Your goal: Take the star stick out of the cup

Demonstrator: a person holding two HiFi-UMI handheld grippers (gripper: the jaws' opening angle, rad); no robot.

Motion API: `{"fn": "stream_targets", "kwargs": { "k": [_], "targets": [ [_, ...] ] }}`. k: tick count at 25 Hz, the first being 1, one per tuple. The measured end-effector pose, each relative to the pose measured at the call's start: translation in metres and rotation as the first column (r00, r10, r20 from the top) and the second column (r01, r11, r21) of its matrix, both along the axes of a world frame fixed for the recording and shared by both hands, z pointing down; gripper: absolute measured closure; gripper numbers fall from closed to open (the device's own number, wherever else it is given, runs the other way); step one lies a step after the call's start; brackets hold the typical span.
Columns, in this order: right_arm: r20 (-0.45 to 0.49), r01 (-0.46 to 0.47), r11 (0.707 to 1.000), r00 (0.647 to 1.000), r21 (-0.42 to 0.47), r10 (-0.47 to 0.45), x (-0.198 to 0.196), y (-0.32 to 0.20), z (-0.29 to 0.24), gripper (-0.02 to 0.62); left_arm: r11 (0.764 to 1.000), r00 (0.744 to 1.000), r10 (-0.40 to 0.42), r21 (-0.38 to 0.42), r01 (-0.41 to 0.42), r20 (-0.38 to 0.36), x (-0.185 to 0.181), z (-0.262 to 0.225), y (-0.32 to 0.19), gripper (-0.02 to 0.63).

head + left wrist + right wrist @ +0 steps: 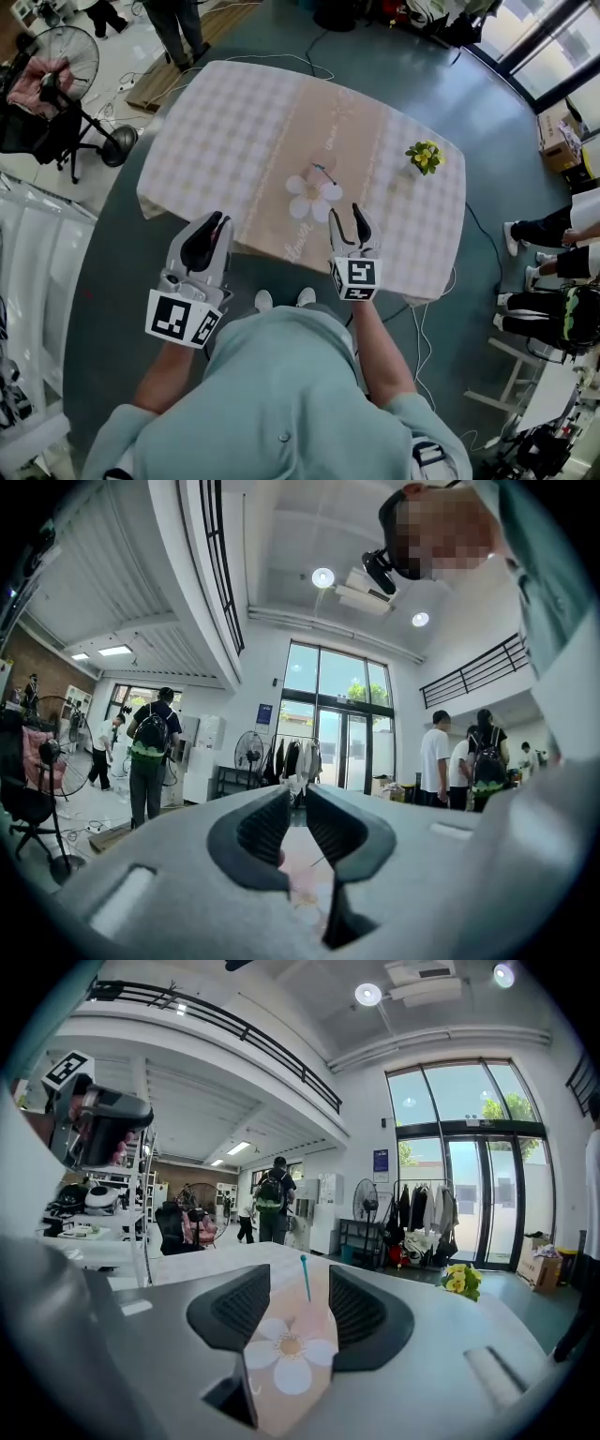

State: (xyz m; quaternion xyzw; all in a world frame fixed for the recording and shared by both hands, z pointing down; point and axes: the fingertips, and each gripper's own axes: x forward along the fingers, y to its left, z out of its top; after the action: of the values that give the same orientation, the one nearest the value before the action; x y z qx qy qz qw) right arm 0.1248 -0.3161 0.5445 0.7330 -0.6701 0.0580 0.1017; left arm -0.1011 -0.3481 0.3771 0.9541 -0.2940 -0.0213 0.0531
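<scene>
A thin teal star stick (325, 172) stands in a small, pale, see-through cup (322, 159) on the beige runner, just beyond a printed white flower (314, 196). My right gripper (347, 214) hovers at the table's near edge, short of the flower, open and holding nothing. In the right gripper view the stick (304, 1279) rises between the jaws of the right gripper (299, 1276), far ahead. My left gripper (222, 221) hangs over the near left edge; the left gripper (296, 803) shows a narrow gap with nothing in it.
A checked cloth covers the table (225, 122). A small pot of yellow flowers (426, 156) stands at its right side, and these yellow flowers (457, 1281) show in the right gripper view too. A fan (70, 66) stands off the left, and people (548, 234) stand at the right.
</scene>
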Motion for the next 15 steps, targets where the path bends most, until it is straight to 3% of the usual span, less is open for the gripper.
{"fn": "stream_targets", "kwargs": {
  "k": [7,15],
  "targets": [
    [0.045,0.014,0.999,0.999,-0.048,-0.012,0.012,-0.022,0.035,0.428,0.998,0.999,-0.052,-0.018,0.052,0.005,-0.005,0.003,0.010,0.555],
    [0.019,0.044,0.996,0.999,-0.078,-0.043,0.013,-0.055,0.056,0.442,0.991,0.992,-0.126,-0.040,0.127,0.020,-0.026,0.005,0.015,0.555]
  ]
}}
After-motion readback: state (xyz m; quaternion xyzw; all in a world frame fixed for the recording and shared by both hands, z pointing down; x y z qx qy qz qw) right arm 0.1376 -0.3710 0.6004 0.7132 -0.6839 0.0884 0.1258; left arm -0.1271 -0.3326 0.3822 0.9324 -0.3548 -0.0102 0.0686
